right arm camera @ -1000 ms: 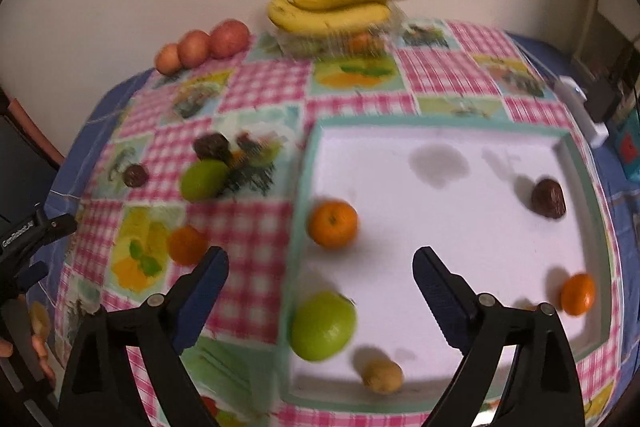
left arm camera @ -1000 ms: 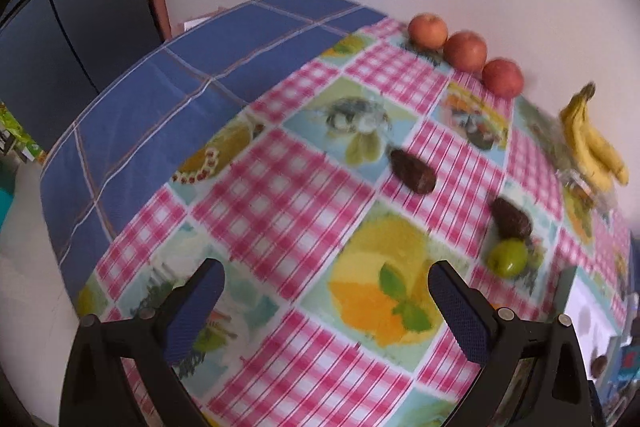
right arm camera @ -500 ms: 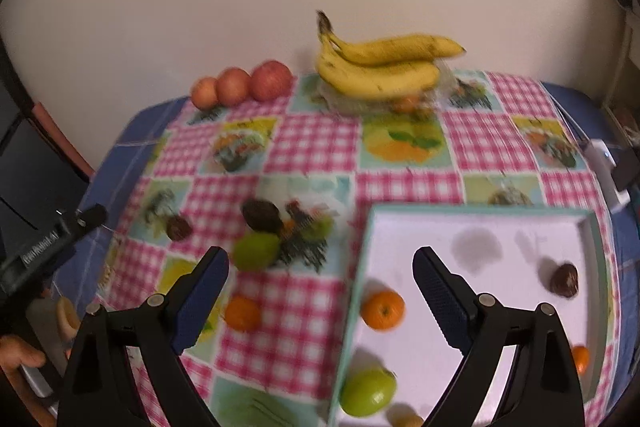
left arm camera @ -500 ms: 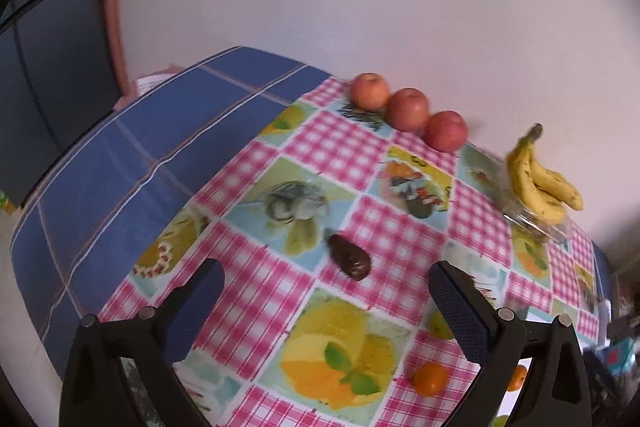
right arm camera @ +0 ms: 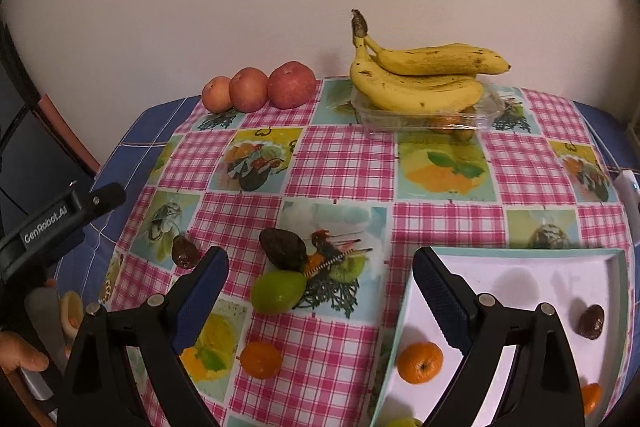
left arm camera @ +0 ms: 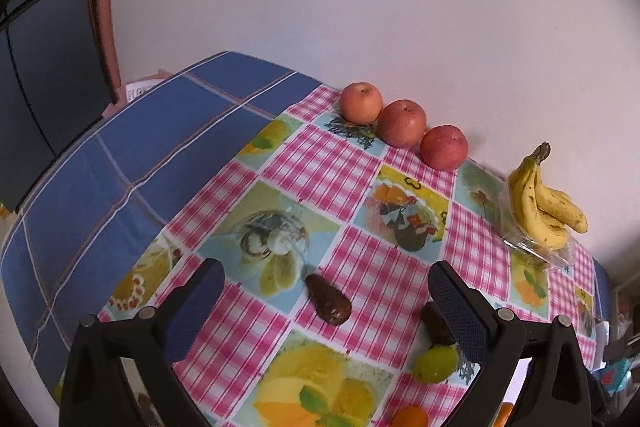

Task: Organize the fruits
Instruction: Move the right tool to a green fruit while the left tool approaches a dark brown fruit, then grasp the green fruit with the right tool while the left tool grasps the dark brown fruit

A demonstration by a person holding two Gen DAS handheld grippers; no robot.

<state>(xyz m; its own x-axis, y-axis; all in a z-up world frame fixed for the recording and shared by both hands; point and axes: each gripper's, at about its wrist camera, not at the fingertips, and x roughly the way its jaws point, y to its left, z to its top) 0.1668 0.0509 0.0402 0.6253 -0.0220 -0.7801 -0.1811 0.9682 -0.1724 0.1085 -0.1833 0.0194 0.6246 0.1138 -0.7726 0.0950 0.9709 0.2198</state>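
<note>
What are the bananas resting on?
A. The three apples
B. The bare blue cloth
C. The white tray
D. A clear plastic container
D: the bananas lie on top of a clear plastic container by the wall, apart from the white tray and the apples.

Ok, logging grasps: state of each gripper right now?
Left gripper: open, holding nothing.
Right gripper: open, holding nothing.
</note>
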